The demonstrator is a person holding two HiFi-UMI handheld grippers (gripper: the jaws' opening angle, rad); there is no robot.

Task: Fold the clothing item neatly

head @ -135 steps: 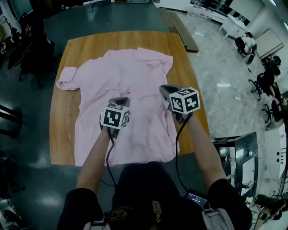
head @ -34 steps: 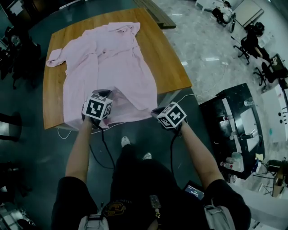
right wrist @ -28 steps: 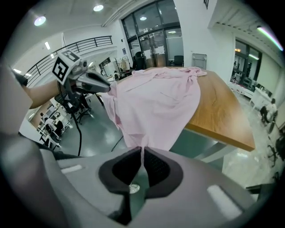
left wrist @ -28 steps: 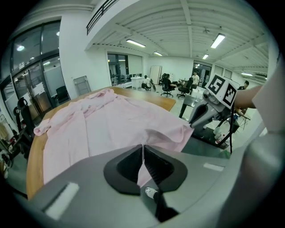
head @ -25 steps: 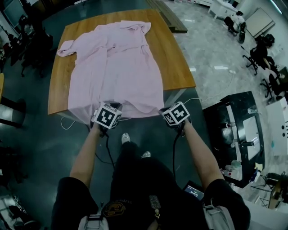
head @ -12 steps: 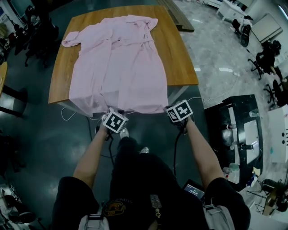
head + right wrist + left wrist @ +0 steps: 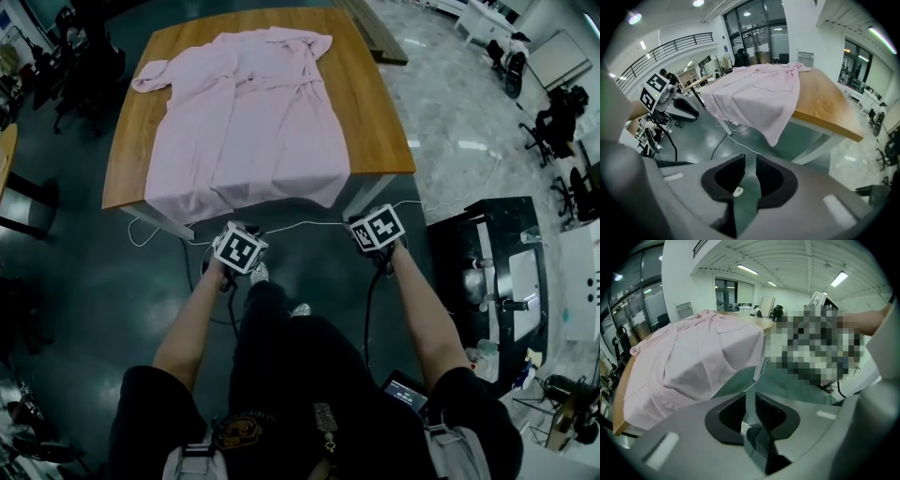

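Note:
The pink shirt (image 7: 248, 112) lies spread on the wooden table (image 7: 375, 122), collar at the far end, hem draped over the near edge. My left gripper (image 7: 232, 234) and right gripper (image 7: 368, 230) hang just below and in front of that hem, apart from it. In the left gripper view the shirt (image 7: 693, 357) hangs ahead of my left gripper (image 7: 750, 404). In the right gripper view the hem (image 7: 759, 98) hangs clear beyond my right gripper (image 7: 750, 171). Both pairs of jaws have just been opening. Each shows a narrow gap with nothing in it.
A white cable (image 7: 309, 223) runs across the dark floor under the table's near edge. A black counter (image 7: 497, 291) stands to the right. Chairs (image 7: 80, 56) crowd the table's left side. My own legs and shoes (image 7: 300, 310) are below the grippers.
The shirt was drawn toward the near edge, its hem pinched in both grippers. Now the hem hangs free and both grippers sit slightly lower, off the cloth.

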